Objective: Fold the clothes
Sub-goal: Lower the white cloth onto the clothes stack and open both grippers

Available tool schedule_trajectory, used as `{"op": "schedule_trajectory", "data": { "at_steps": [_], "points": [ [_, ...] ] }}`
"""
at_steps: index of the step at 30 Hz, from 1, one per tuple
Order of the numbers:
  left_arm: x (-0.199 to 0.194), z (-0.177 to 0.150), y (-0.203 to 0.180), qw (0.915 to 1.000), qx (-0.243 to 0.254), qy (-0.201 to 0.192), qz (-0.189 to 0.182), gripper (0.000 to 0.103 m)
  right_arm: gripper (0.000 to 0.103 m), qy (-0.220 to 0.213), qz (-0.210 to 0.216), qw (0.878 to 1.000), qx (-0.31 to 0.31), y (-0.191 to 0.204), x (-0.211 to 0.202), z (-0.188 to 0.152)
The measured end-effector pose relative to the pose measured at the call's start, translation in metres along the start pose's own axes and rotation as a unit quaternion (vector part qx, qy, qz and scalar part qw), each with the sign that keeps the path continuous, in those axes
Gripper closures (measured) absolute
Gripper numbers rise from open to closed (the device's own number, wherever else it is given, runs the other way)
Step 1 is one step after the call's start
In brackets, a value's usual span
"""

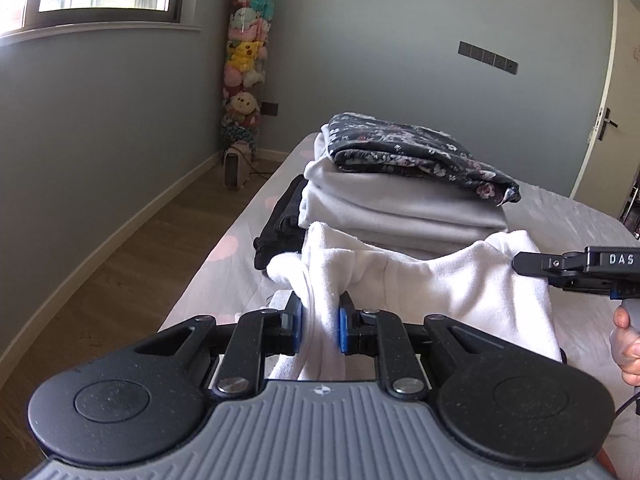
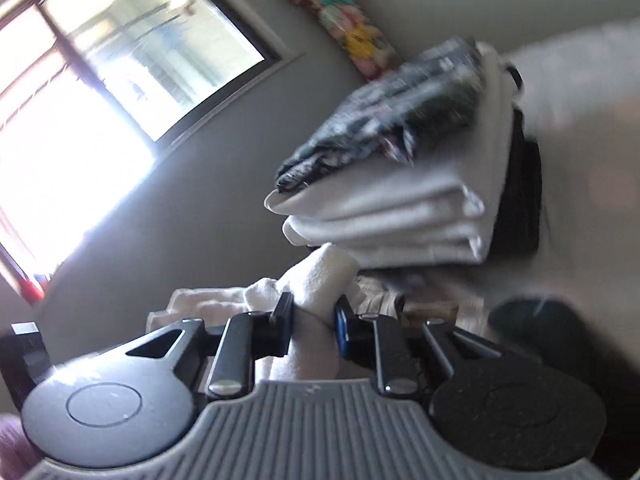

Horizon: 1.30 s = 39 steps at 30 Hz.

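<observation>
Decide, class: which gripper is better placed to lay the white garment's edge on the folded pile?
Probably the right gripper: it grips the white garment nearest the folded pile; the left gripper holds cloth lower down.

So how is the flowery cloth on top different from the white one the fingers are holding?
The flowery cloth is dark with small flowers; the white cloth is plain. The flowery cloth is folded flat on top of the stack of clothes, while the white cloth is bunched up and loose in front of it. Nothing grips the flowery cloth, but the left gripper and right gripper both pinch the white cloth. Both are soft fabric.
</observation>
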<state>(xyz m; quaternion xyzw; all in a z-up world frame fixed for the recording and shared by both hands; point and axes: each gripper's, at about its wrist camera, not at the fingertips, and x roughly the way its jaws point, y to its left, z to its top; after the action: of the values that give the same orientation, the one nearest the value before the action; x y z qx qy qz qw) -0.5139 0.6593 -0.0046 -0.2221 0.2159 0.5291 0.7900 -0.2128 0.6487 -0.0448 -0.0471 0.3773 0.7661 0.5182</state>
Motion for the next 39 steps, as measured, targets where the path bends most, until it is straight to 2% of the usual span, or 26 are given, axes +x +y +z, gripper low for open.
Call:
{"op": "schedule_trajectory", "data": {
  "at_steps": [2,4,5,8,15,17,20,22,26,30,36,39],
  "points": [
    [0.010,-0.001,0.003,0.9998,0.000,0.017,0.004,0.084,0.080,-0.009,-0.028,0.996,-0.089,0.018,-0.002,0.002],
    [0.021,-0.004,0.007,0.9994,-0.006,0.033,0.006,0.084,0.081,-0.016,-0.055,0.983,-0.175,0.035,-0.003,0.005],
    [0.027,-0.007,0.010,0.9991,-0.013,0.039,0.007,0.084,0.081,-0.011,-0.065,0.980,-0.188,0.035,0.003,0.000],
    [0.042,-0.014,0.020,0.9980,-0.032,0.055,0.003,0.084,0.081,0.008,-0.088,0.975,-0.204,0.022,0.020,-0.014],
    [0.060,-0.022,0.025,0.9964,-0.048,0.070,0.003,0.083,0.081,0.036,-0.086,0.983,-0.161,-0.009,0.041,-0.025],
    [0.054,-0.019,0.023,0.9965,-0.047,0.068,0.011,0.082,0.079,0.041,-0.084,0.984,-0.151,-0.007,0.038,-0.021],
    [0.039,-0.014,0.021,0.9969,-0.048,0.058,0.024,0.070,0.072,0.033,-0.085,0.986,-0.140,0.001,0.026,-0.012],
    [0.020,-0.010,0.021,0.9974,-0.050,0.041,0.032,0.070,0.060,0.018,-0.095,0.985,-0.141,0.009,0.013,-0.006],
    [-0.017,-0.004,0.020,0.9976,-0.053,0.011,0.044,0.070,0.059,-0.008,-0.114,0.979,-0.169,0.031,-0.022,0.001],
    [-0.049,-0.010,0.004,0.9996,-0.020,0.000,0.021,0.070,0.059,-0.008,-0.080,0.977,-0.198,0.059,-0.052,-0.007],
    [-0.048,-0.036,-0.019,0.9996,0.014,0.016,0.018,0.073,0.059,0.020,-0.032,0.970,-0.242,0.095,-0.060,-0.053],
    [-0.033,-0.049,-0.013,0.9991,-0.008,0.039,0.014,0.074,0.059,0.039,-0.033,0.969,-0.243,0.093,-0.050,-0.069]
  ]
}}
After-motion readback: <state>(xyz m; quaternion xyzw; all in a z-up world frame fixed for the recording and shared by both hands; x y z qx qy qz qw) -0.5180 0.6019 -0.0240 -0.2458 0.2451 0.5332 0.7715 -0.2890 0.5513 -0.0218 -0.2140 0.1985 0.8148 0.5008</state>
